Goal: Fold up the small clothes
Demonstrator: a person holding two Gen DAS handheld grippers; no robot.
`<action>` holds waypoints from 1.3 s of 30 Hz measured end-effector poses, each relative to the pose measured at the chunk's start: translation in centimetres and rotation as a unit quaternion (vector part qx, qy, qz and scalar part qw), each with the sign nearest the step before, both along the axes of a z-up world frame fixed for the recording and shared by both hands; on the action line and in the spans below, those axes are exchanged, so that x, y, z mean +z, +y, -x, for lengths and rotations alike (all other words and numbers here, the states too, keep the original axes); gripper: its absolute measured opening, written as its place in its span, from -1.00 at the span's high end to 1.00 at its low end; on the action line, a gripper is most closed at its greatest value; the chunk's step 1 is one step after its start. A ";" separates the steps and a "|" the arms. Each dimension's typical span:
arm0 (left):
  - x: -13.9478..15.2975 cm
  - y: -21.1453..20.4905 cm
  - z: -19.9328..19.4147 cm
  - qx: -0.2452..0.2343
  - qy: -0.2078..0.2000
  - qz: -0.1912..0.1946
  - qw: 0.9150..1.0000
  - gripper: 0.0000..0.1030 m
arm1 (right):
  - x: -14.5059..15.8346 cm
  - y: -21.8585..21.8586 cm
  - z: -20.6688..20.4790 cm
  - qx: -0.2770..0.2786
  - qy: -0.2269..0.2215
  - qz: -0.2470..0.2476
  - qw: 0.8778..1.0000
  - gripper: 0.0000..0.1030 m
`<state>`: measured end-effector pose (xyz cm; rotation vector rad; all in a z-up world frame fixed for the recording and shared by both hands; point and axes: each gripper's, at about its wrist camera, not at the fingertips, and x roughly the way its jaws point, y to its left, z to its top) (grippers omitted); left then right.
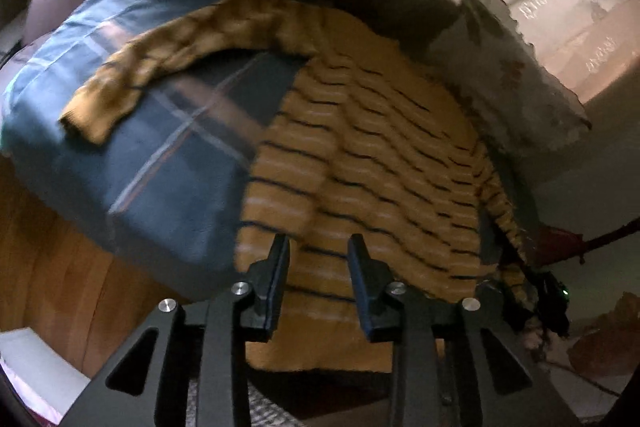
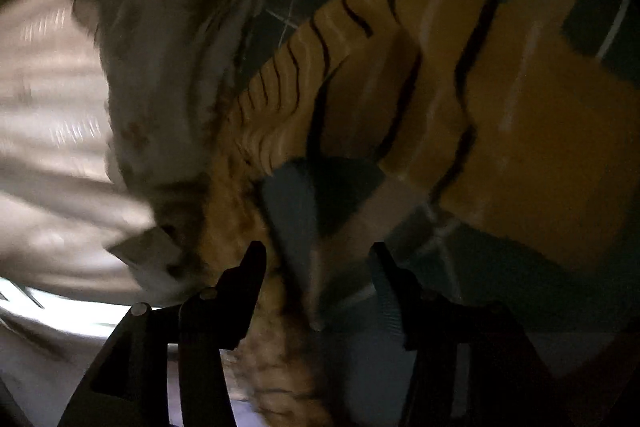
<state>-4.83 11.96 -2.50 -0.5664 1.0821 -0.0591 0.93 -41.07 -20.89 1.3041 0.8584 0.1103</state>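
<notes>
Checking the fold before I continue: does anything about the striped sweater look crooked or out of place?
Yes. The sweater lies flat on the blue blanket, but its sleeve sticks out sideways, unfolded.

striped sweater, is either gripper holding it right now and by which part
Neither. The left gripper is open above the striped sweater hem; the right gripper is open too.
</notes>
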 end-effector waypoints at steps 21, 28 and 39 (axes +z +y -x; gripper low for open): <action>0.0 -5.3 -5.9 -0.039 -0.008 -0.003 0.999 0.44 | 4.9 -9.6 -3.5 -0.119 0.021 0.175 0.977 0.82; -0.3 -2.9 -5.9 -0.009 -0.010 -0.008 1.000 0.44 | 11.7 -2.2 -7.6 -0.013 -0.018 0.400 0.916 0.84; -2.3 7.2 -5.1 0.052 -0.006 0.015 0.999 0.44 | 13.5 28.3 -15.6 0.313 -0.154 0.510 0.786 0.74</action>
